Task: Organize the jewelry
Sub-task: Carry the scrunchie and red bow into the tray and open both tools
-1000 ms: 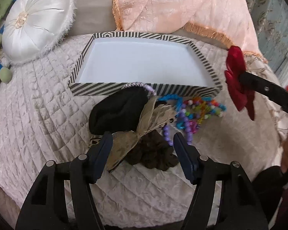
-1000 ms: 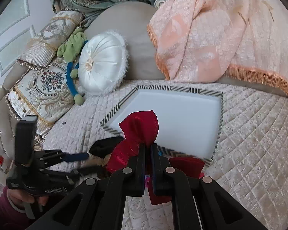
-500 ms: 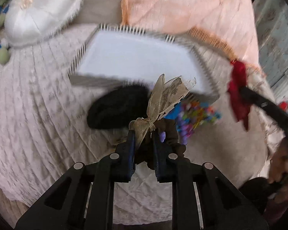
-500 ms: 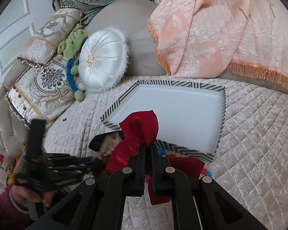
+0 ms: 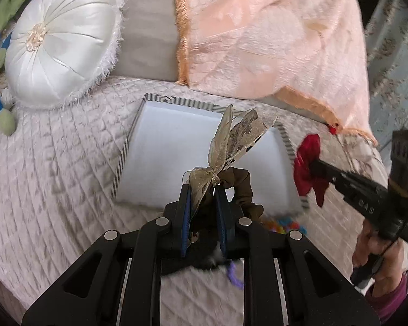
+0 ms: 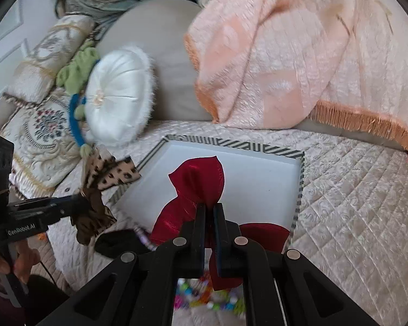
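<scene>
My left gripper (image 5: 204,190) is shut on a brown scrunchie with a gold leopard-print ribbon bow (image 5: 231,146) and holds it lifted at the near edge of the striped box with a white inside (image 5: 160,146). The bow also shows in the right wrist view (image 6: 108,171). My right gripper (image 6: 209,209) is shut on a red satin bow (image 6: 198,179), held above the near side of the box (image 6: 258,179). In the left wrist view the red bow (image 5: 310,168) hangs at the box's right edge.
A black scrunchie (image 6: 117,241), a purple bead string (image 5: 235,277) and colourful beads (image 6: 204,298) lie on the quilted bedspread in front of the box. A round white cushion (image 5: 57,40) and a peach throw (image 5: 272,35) lie behind it.
My left gripper closed on the brown scrunchie with the gold bow and lifted it off the bedspread towards the box. The right gripper kept the red bow and moved a little forward over the box.
</scene>
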Demonstrator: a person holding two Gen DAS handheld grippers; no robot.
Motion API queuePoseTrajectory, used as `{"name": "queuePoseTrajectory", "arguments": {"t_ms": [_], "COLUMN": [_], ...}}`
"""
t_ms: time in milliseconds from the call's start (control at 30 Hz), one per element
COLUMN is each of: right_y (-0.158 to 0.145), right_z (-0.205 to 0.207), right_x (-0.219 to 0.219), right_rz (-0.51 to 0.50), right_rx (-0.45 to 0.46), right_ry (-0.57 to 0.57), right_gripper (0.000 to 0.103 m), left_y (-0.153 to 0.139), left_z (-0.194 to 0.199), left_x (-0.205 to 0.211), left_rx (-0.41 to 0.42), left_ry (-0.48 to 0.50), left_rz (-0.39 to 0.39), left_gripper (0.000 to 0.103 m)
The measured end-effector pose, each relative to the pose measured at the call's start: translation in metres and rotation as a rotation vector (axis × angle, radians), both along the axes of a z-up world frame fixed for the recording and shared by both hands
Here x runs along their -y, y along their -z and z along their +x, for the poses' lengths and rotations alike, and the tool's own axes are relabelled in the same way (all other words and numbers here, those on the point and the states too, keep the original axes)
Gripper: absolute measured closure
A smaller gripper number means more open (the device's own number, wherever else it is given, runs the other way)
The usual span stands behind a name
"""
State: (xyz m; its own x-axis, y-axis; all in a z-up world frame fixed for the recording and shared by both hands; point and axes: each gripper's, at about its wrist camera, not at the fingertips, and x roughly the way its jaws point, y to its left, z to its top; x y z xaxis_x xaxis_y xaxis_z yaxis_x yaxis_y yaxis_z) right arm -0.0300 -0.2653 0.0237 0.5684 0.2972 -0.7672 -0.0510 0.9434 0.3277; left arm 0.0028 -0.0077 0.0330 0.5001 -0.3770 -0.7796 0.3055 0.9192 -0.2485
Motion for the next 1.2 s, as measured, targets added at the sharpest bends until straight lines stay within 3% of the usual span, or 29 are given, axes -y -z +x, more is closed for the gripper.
{"name": "queuePoseTrajectory", "arguments": {"t_ms": [233,533,600,667,700,800,1033,1200], "right_y": [0.045,0.088,0.095,0.098,0.097,0.089,0.058,0.038], "right_z": [0.039,0.053,0.053,0.051,0.049,0.042,0.018,0.001], "right_x": [0.008,0.020,0.021,0.022,0.022,0.022,0.005,-0.008], "right_rz": [0.043,0.049,0.055,0.064,0.064,0.080,0.036,0.017], "right_rx": [-0.087,-0.194,-0.213,-0.222,-0.217,-0.185,-0.115,-0.073], "right_ry": [0.031,0.094,0.100,0.112,0.117,0.117,0.094,0.089], "right_gripper": [0.098,0.098,0.098,0.094,0.087,0.059,0.058,0.058], "left_y": [0.044,0.086,0.090,0.087,0.084,0.074,0.052,0.032], "left_z": [0.060,0.090,0.092,0.089,0.088,0.083,0.058,0.028], "left_x": [0.003,-0.009,-0.011,-0.015,-0.016,-0.023,-0.027,-0.024], "left_rx": [-0.065,-0.182,-0.199,-0.189,-0.181,-0.154,-0.080,0.021], "left_ry": [-0.073,-0.129,-0.138,-0.145,-0.149,-0.167,-0.180,-0.186], "left_rz": [0.065,0.039,0.021,0.007,0.003,-0.033,0.020,0.087], "left_gripper": [0.087,0.083,0.065,0.055,0.045,0.035,0.035,0.035]}}
